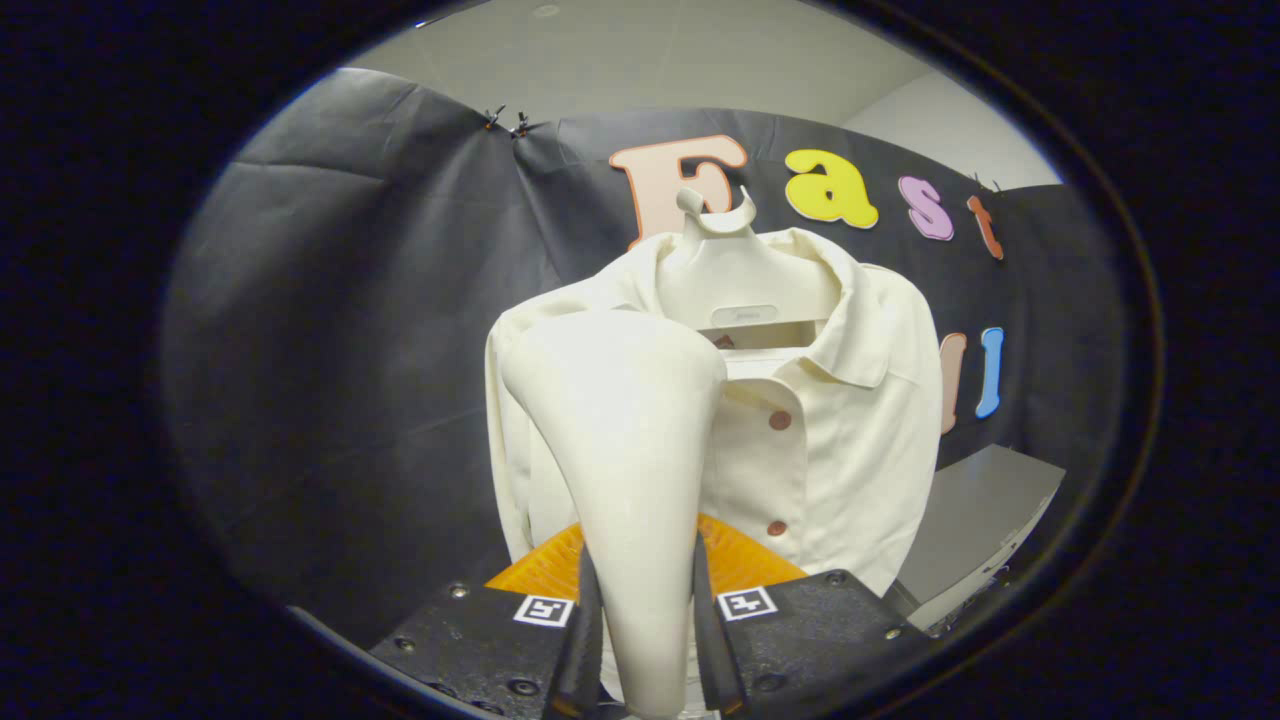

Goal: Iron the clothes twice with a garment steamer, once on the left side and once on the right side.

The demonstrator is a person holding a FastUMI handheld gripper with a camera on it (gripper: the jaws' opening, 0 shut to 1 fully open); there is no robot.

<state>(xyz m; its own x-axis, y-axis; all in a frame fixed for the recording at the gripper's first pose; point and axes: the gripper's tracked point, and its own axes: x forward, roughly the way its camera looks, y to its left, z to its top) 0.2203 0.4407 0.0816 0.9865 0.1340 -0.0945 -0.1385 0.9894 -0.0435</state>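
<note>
I have the gripper [645, 640] clamped on the cream plastic garment steamer [625, 450], both fingers pressing its narrow handle (little gap left). Its wide head rises just ahead, against the left front of the cream button-up shirt [850, 420] on a white hanger [735, 270].

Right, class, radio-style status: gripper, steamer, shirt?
Gripper shut on steamer handle. Steamer head raised before cream shirt, over its left half as seen. Nothing between.

Even, soft overhead light, sharp centre, strong fisheye bending toward the dim edges.
</note>
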